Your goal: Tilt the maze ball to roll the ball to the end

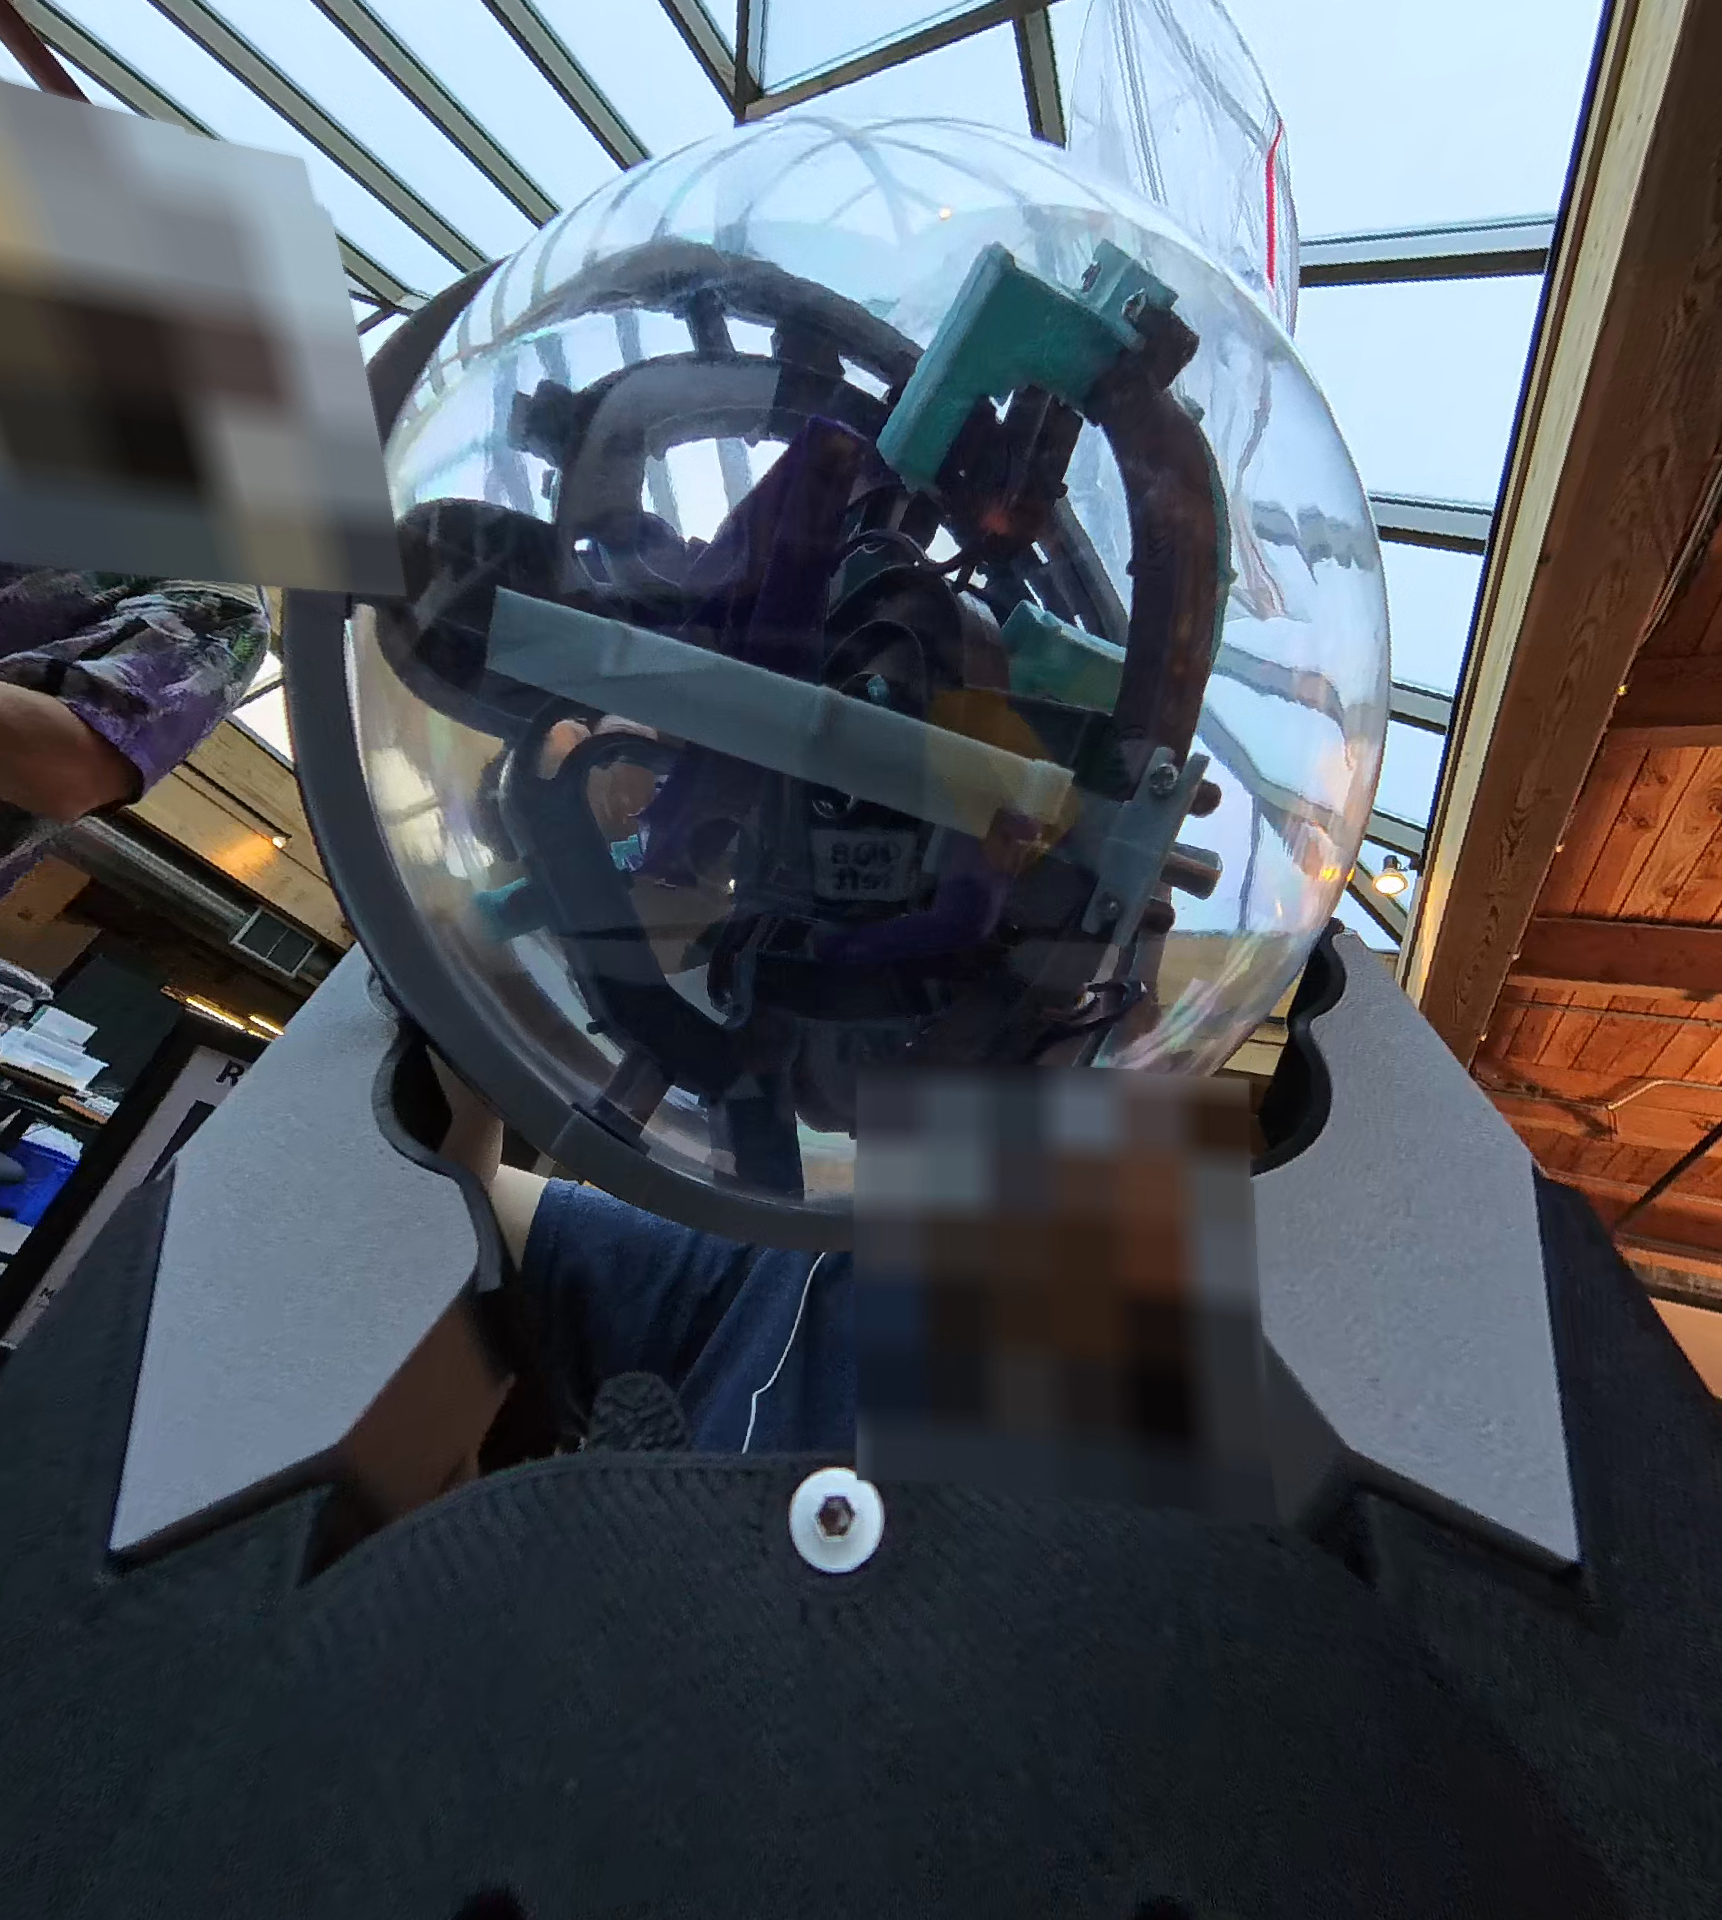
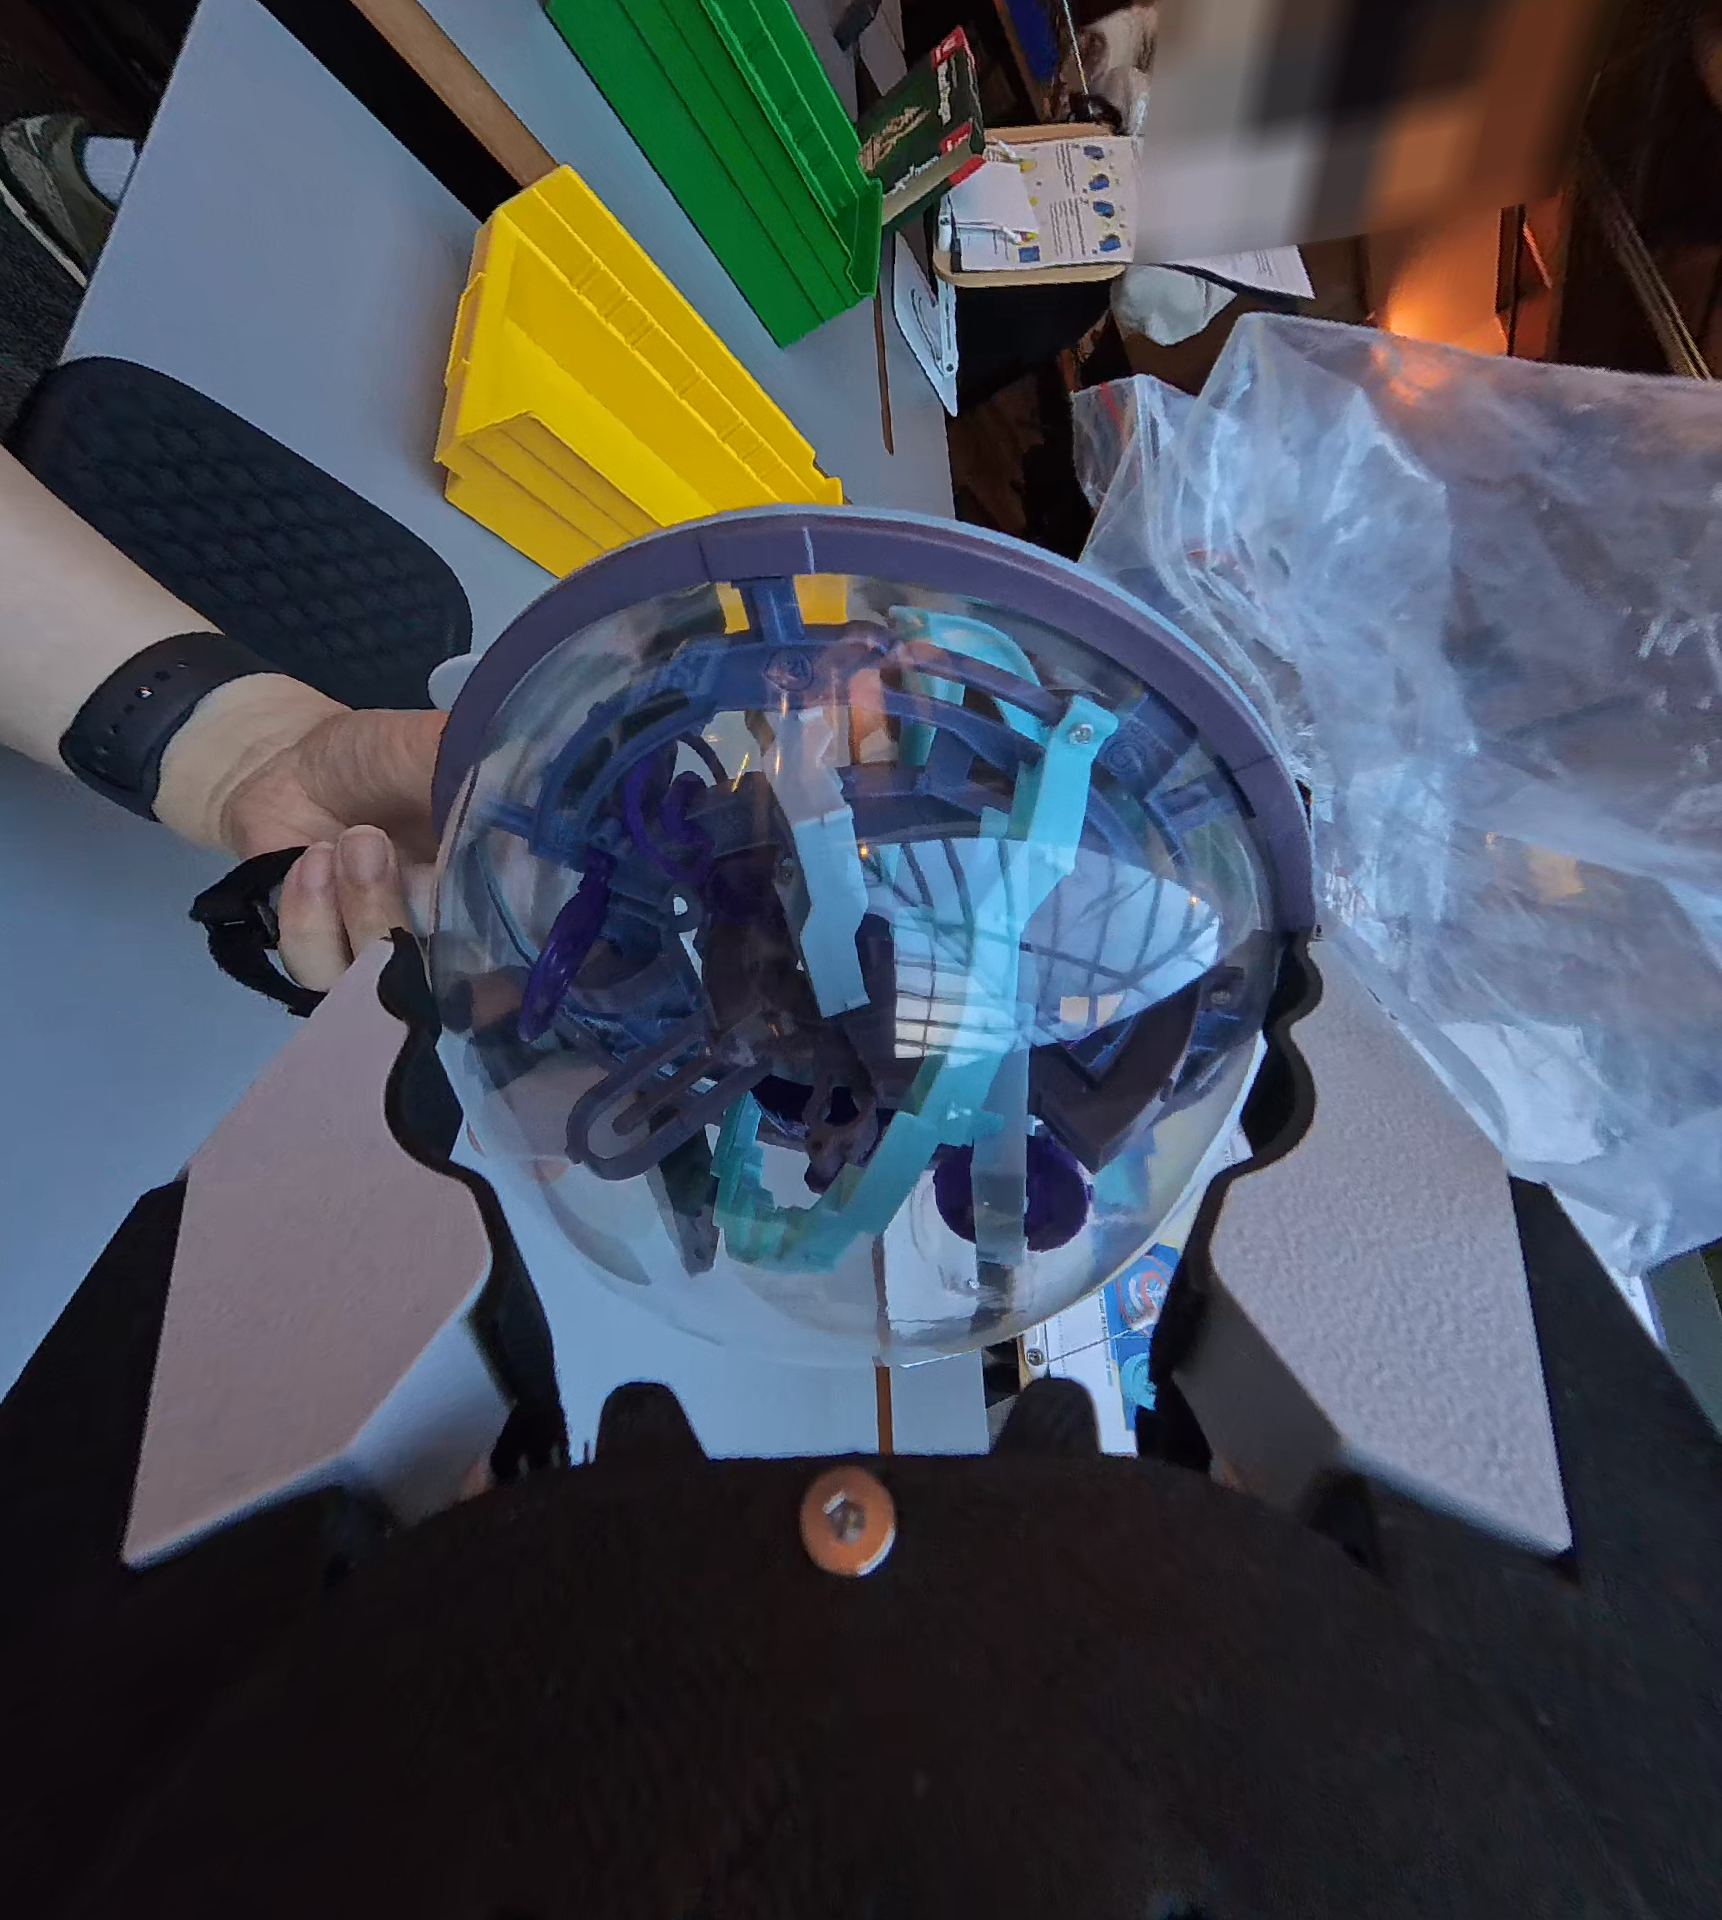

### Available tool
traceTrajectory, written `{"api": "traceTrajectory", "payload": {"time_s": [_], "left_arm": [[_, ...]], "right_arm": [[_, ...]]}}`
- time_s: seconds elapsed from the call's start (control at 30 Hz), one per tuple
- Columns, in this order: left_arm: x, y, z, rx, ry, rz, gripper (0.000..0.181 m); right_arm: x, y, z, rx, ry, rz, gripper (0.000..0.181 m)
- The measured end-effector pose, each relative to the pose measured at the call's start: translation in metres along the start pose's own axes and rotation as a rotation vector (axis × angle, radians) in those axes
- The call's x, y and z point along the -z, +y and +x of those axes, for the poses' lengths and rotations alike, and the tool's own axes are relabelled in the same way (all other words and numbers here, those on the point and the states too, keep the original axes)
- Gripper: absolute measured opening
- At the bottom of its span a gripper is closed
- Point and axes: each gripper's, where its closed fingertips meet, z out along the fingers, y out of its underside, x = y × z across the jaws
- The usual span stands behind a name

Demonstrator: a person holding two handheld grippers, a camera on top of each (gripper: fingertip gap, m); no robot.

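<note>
The clear maze ball [image 2: 862, 935], with blue and teal tracks inside and a grey seam ring, is held in the air above the grey tabletop [image 2: 57, 1039], clamped between the jaws of both the right gripper [image 2: 852, 1049] and the left gripper [image 1: 857, 1039]. Yellow bins [image 2: 608, 384], green bins [image 2: 743, 145] and a crumpled clear plastic bag [image 2: 1511, 779] lie beyond.

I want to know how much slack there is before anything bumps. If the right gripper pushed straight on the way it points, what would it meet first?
The maze ball itself: the right gripper already has its clear shell between the fingers. Beyond it lies the grey table, though depth is unclear.
</note>
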Motion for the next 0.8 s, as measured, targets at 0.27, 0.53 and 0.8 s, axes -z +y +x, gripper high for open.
{"api": "traceTrajectory", "payload": {"time_s": [0.27, 0.53, 0.8], "left_arm": [[0.000, -0.002, -0.001, -0.009, -0.014, -0.002, 0.158], [-0.004, -0.015, -0.003, -0.042, -0.062, -0.012, 0.158], [-0.014, -0.028, -0.015, -0.149, -0.228, -0.101, 0.157]], "right_arm": [[0.000, 0.002, 0.001, 0.003, 0.013, 0.003, 0.154], [0.000, 0.005, 0.014, 0.014, 0.040, 0.047, 0.154], [0.010, 0.018, 0.031, 0.037, 0.095, 0.180, 0.155]]}}
